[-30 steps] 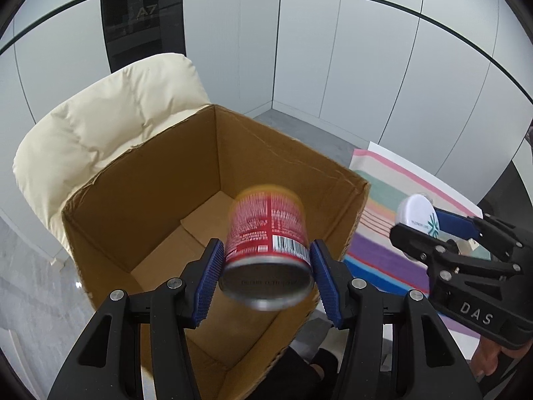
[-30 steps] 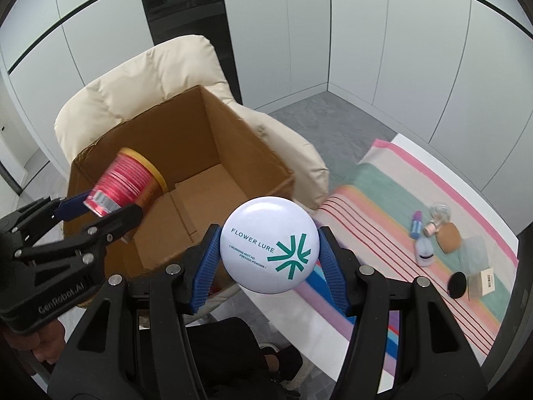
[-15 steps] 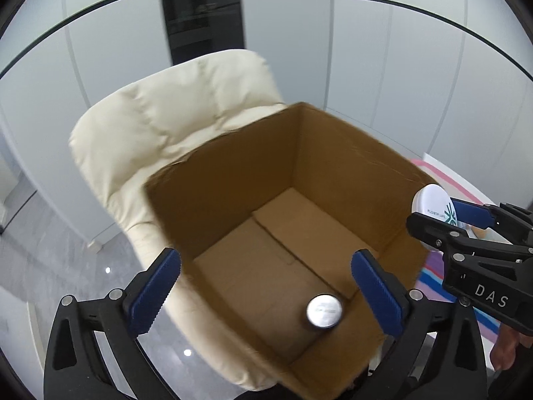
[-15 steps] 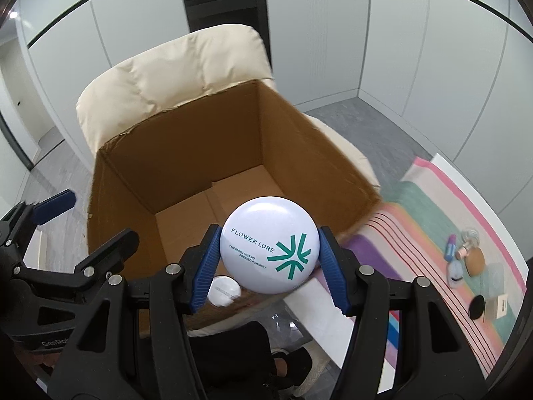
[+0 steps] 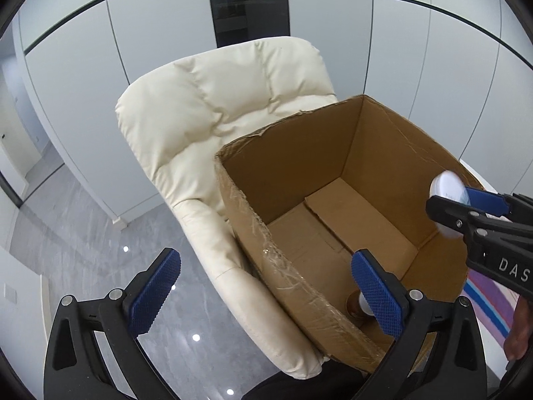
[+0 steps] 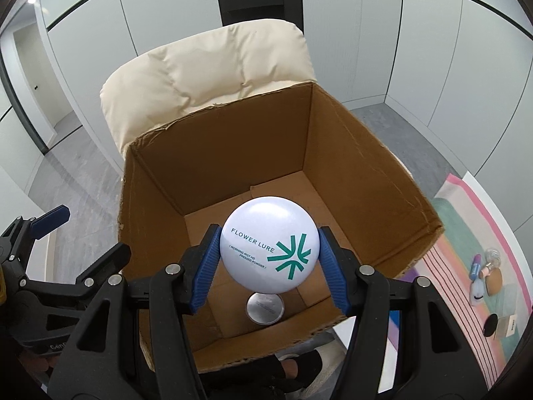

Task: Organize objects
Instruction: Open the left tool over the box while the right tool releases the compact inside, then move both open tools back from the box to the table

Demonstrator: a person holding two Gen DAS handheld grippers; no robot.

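The left gripper (image 5: 266, 295) has just sprung wide, empty; its red can (image 6: 265, 307) now lies, apparently upright, in the brown cardboard box (image 6: 150, 180). The right gripper (image 6: 269, 256) still clamps the round white powder compact (image 6: 268, 243), now above the box.

Round white pressed-powder compact (image 6: 268, 244), domed and glossy, printed "FLOWER LURE" in teal with a teal starburst mark; pinched at its left and right edges between blue ribbed pads (image 6: 206, 268), face toward the camera, hanging above the near half of the open box. From the left wrist view, seen edge-on (image 5: 448, 188) over the box's right wall.

Open brown cardboard box (image 6: 216, 153), flaps gone, torn along the far rim, clear tape on one outer corner, sitting on a cream padded chair.

Can (image 6: 265, 307) standing upright on the box floor near the near wall, plain silver end up, partly hidden under the compact.
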